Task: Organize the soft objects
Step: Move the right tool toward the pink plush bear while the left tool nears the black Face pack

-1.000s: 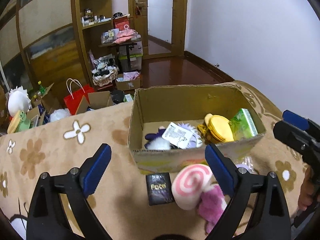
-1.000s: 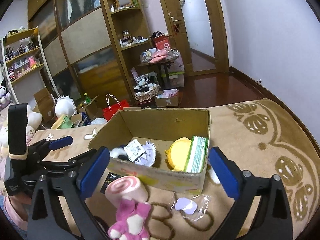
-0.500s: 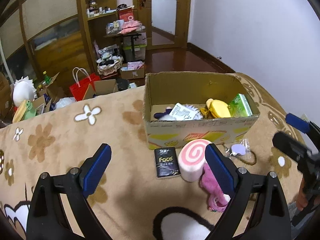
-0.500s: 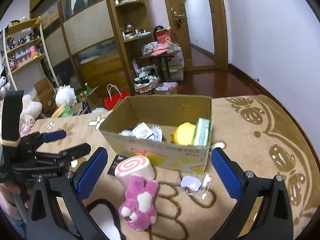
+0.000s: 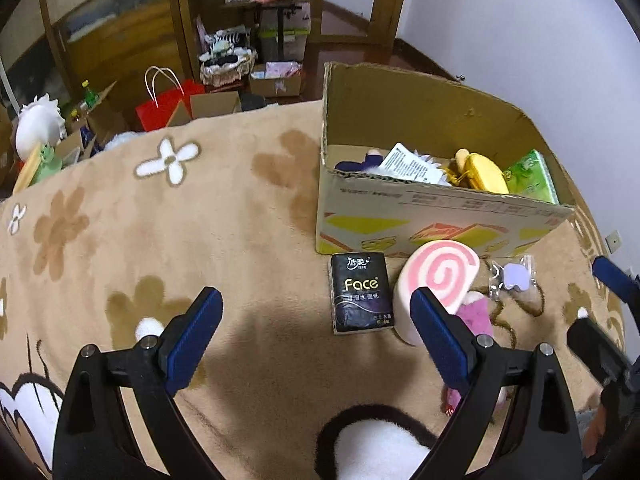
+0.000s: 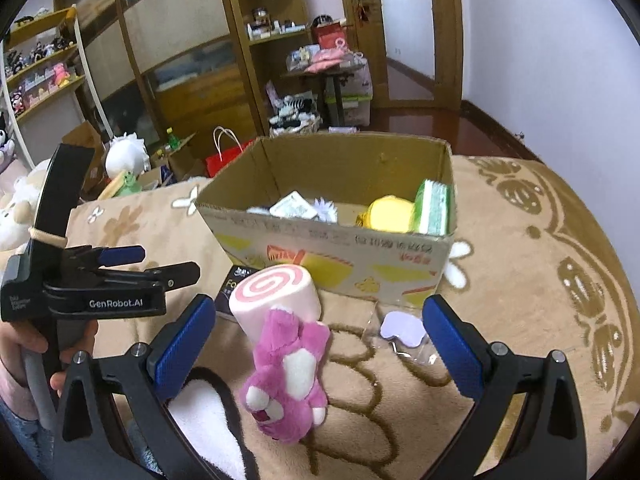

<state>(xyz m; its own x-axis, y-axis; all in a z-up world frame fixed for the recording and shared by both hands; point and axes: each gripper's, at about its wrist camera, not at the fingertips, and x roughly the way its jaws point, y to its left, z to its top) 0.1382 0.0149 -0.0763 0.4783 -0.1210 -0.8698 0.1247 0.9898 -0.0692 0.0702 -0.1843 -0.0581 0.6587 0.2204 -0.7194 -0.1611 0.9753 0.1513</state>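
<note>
Plush toy (image 6: 290, 376), pink with white patches: lies on the blanket (image 5: 160, 240), near the camera in the right wrist view, its head end touching the swirl roll (image 6: 274, 294).
Swirl roll, pink-and-white spiral face: on its side just in front of the box (image 5: 400, 216), beside the black tissue pack (image 5: 360, 292), which lies flat and is marked "Face".
Box, open cardboard: holds a yellow plush (image 5: 482, 170), a green tissue pack (image 5: 534, 180) at the right end, a white tag (image 5: 414, 166), and a dark item at the left end, too hidden to identify.
Clear packet (image 6: 402, 330) with a pale purple piece inside: on the blanket to the right of the roll, near the box corner.
Left gripper (image 5: 316, 336): fingers spread wide, holding nothing, above the blanket with the black pack between them in view.
Right gripper (image 6: 316, 340): fingers spread wide, holding nothing, framing the plush toy and roll.
</note>
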